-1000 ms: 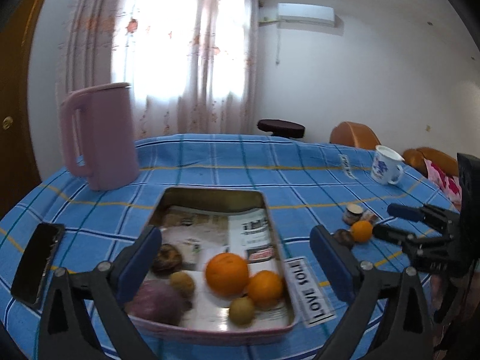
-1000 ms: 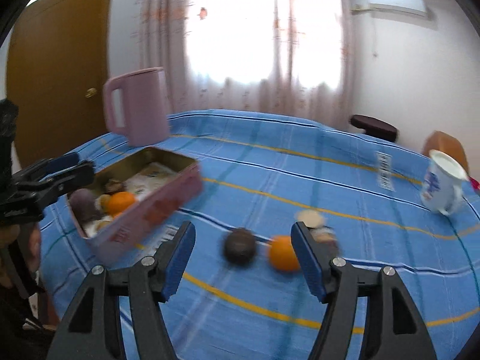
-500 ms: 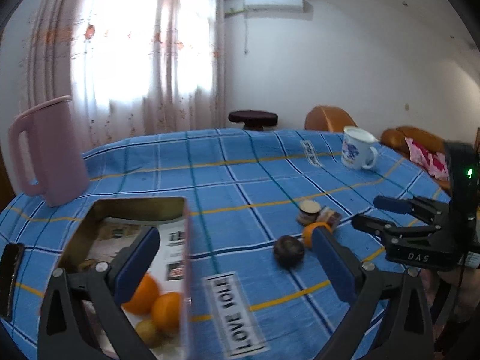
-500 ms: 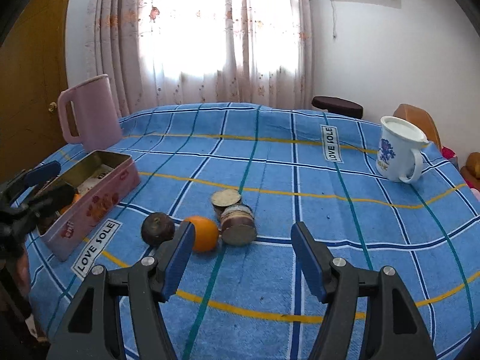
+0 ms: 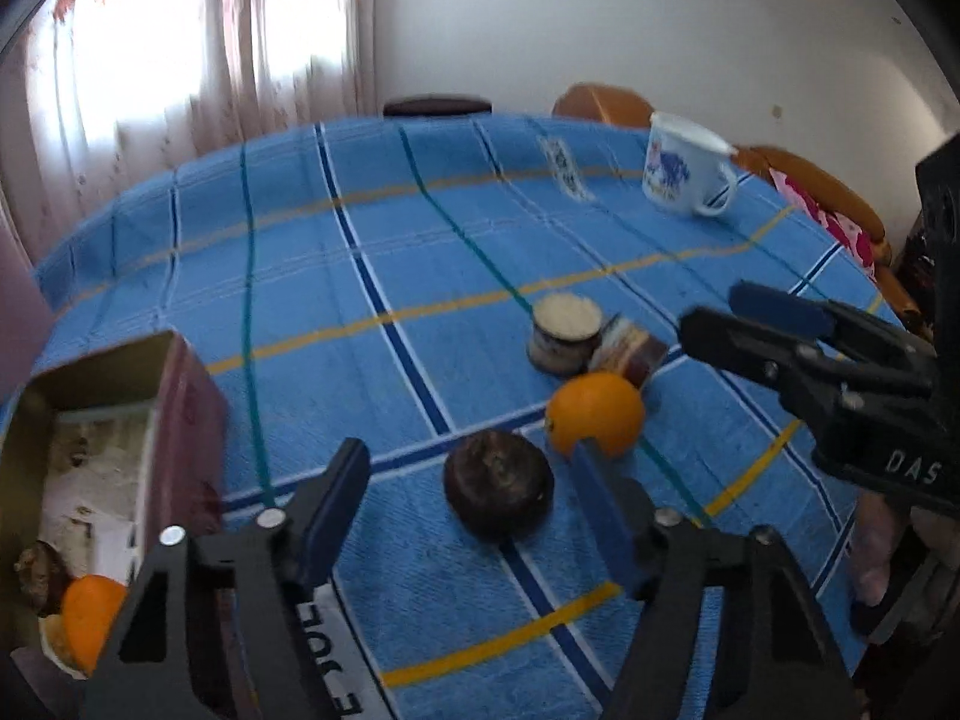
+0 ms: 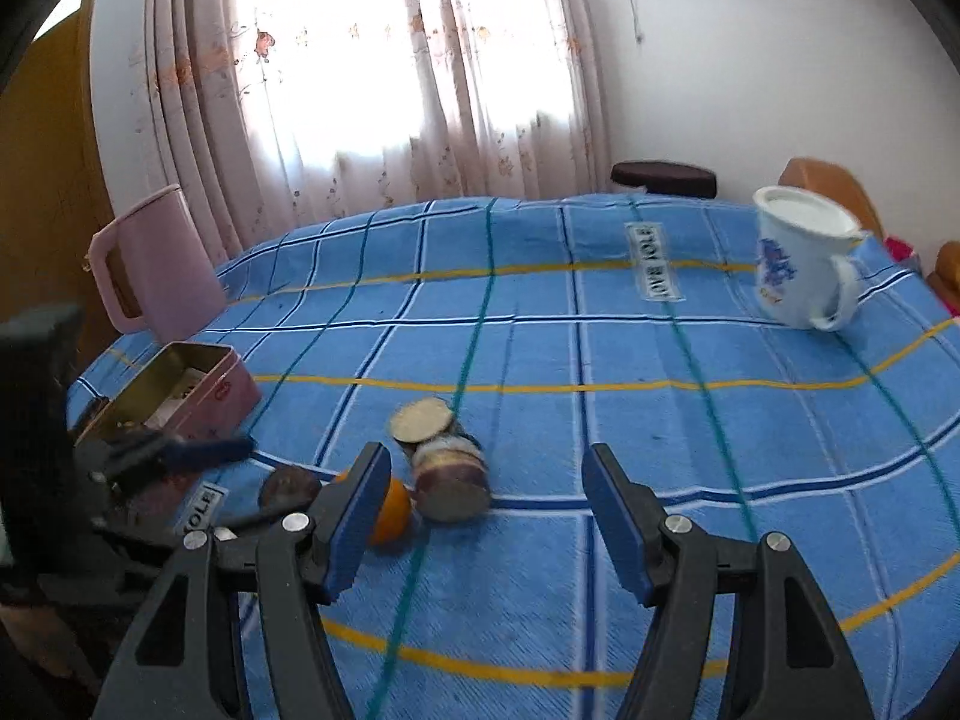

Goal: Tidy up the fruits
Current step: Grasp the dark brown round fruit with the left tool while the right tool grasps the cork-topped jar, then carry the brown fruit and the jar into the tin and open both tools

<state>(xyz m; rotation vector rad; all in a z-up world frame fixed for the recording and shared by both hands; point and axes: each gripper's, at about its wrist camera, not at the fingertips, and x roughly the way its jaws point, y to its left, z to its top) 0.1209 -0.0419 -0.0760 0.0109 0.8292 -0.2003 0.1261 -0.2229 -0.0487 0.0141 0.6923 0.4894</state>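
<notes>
A dark brown round fruit [image 5: 498,492] and an orange [image 5: 595,414] lie on the blue checked tablecloth. My left gripper [image 5: 468,480] is open, its fingertips on either side of the dark fruit, just short of it. A pink tin box [image 5: 90,480] at the left holds an orange [image 5: 90,618] and other fruit. My right gripper [image 6: 486,486] is open and empty, above the cloth just right of the orange [image 6: 393,510]. It also shows in the left wrist view [image 5: 756,324]. The dark fruit [image 6: 288,487] and the tin [image 6: 180,396] show at the left.
Two small jars [image 5: 567,333] [image 6: 450,471] lie beside the orange. A white mug with blue print [image 6: 798,264] stands at the far right. A pink jug [image 6: 156,264] stands behind the tin. A "LOVE SOLE" label [image 6: 654,264] is on the cloth.
My left gripper has swung right from over the tin to the dark fruit and come close to it. My right gripper has shifted right, so the fruits now lie at its left finger.
</notes>
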